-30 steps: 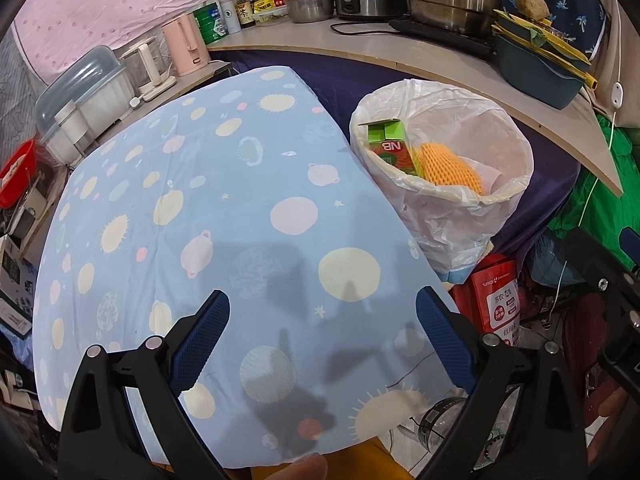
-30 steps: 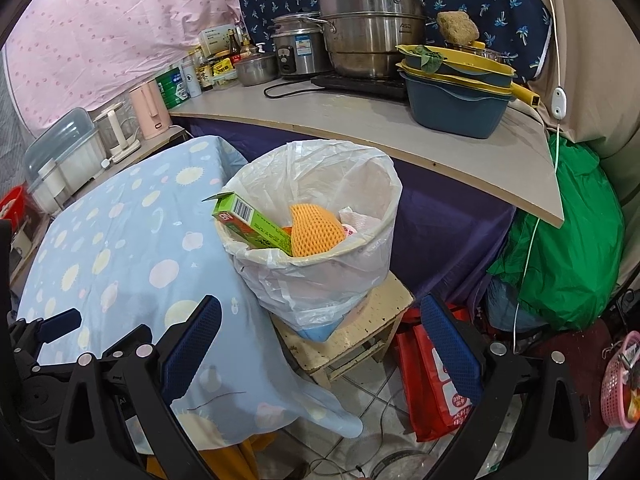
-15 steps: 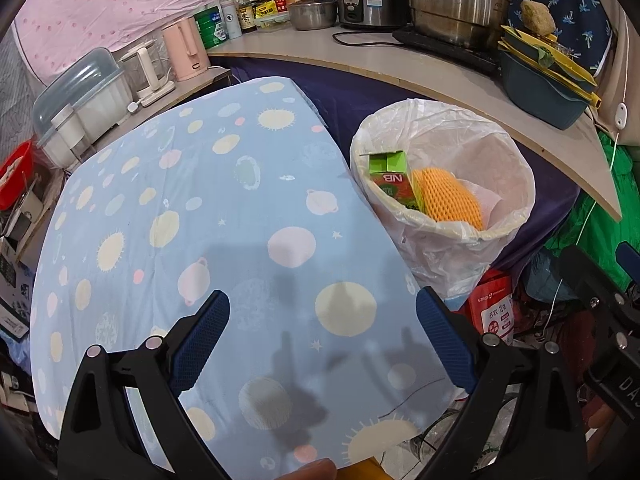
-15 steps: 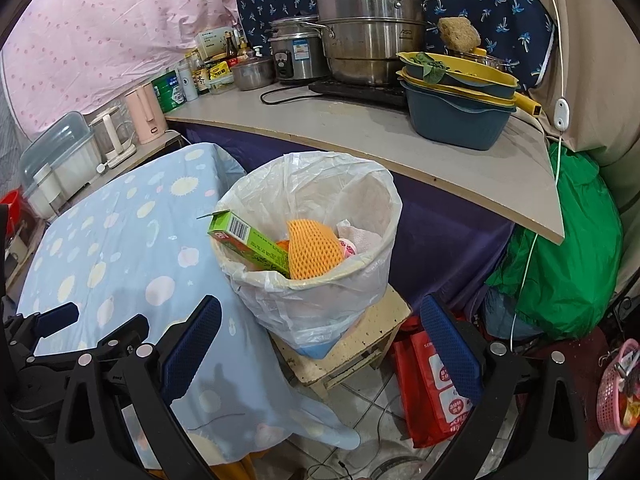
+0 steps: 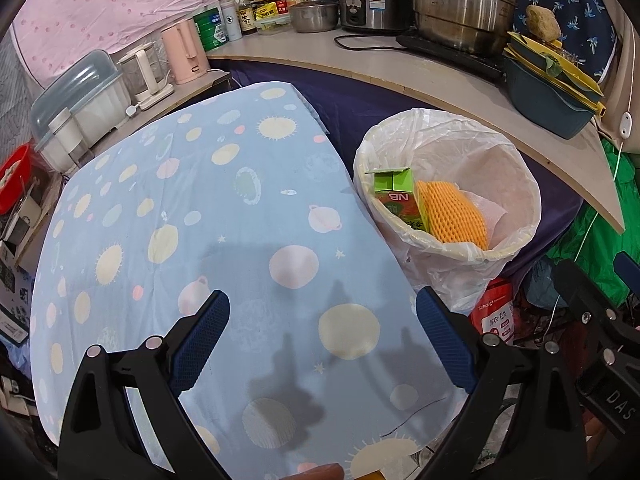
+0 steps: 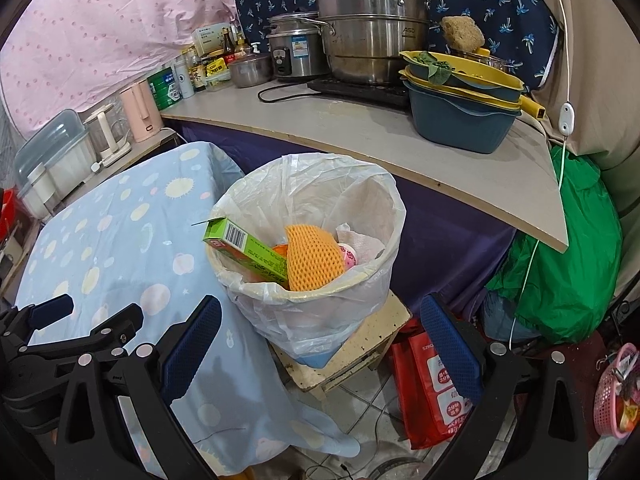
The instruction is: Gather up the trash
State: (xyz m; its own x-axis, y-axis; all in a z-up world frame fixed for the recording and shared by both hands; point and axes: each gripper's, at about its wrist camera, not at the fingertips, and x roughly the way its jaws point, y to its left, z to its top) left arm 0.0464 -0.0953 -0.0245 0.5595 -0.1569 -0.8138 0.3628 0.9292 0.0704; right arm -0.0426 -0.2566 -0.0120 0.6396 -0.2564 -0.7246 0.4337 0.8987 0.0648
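Observation:
A trash bin [image 5: 472, 256] [image 6: 320, 312] lined with a white plastic bag stands on a small wooden stool [image 6: 360, 344] beside the table. Inside it lie a green carton [image 5: 394, 196] [image 6: 248, 250], an orange foam net [image 5: 456, 216] [image 6: 312, 256] and crumpled white paper [image 6: 360, 244]. My left gripper [image 5: 322, 340] hangs open over the blue spotted tablecloth [image 5: 200, 220], with nothing between its fingers. My right gripper [image 6: 320, 348] is open too, low in front of the bin, holding nothing. The left gripper's black frame [image 6: 60, 340] shows at the lower left of the right wrist view.
A counter [image 6: 360, 128] behind the bin carries steel pots [image 6: 368, 40], a rice cooker, bottles and stacked blue and yellow basins [image 6: 460, 96]. A red bag [image 6: 432, 384] and a green bag [image 6: 560, 264] lie on the floor to the right. Kettles and a plastic box [image 5: 80, 100] stand left.
Both grippers have drawn back and up a little, so more of the table and the bin shows. Both stay open; the trash in the bin has not moved.

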